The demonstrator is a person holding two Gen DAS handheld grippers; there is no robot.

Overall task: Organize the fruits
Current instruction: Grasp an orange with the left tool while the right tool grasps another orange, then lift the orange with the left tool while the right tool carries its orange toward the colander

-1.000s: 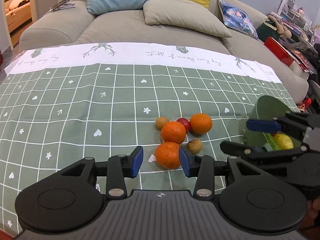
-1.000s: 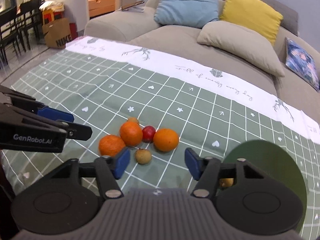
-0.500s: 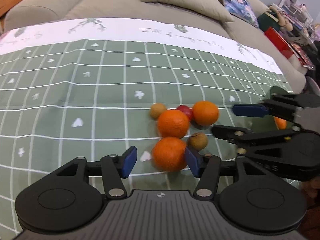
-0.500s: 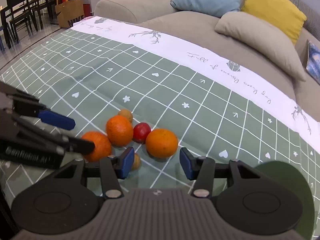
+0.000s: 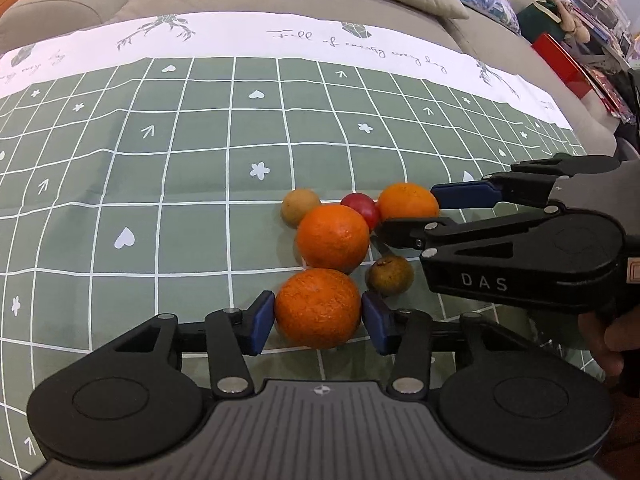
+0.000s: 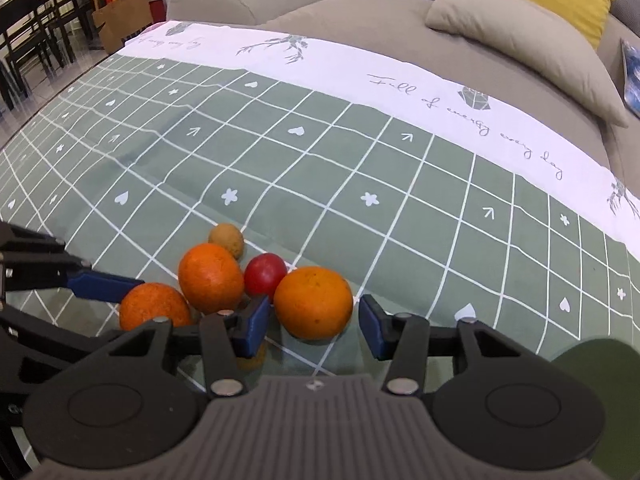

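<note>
Left gripper (image 5: 318, 322) is bracketing the nearest orange (image 5: 318, 307) with both blue pads, jaws apart; I'm not seeing a clamp, pads sitting just beside the skin. Right gripper (image 6: 312, 325) is straddling the far orange (image 6: 313, 302), jaws also apart, clear gap at its 3 o'clock pad. Fruits are sitting clustered on the green checked tablecloth (image 5: 192, 184).

Left view is giving me the whole cluster: middle orange (image 5: 333, 238) at 12 o'clock from the nearest one, red fruit (image 5: 362, 205) behind it, tan fruit (image 5: 299, 207) at 11 o'clock, brown fruit (image 5: 390, 275) at 2 o'clock, touching or nearly touching the right gripper's lower finger. Right view is hiding that brown fruit mostly under its own left finger, but showing the green bowl (image 6: 592, 354) edge at 4 o'clock, which the left view isn't.

Right tool is coming in side-on from 3 o'clock, person's hand (image 5: 618, 340) gripping behind it.

Versus half a second ago: both grippers are sitting lower and closer, each orange now between the pads.
</note>
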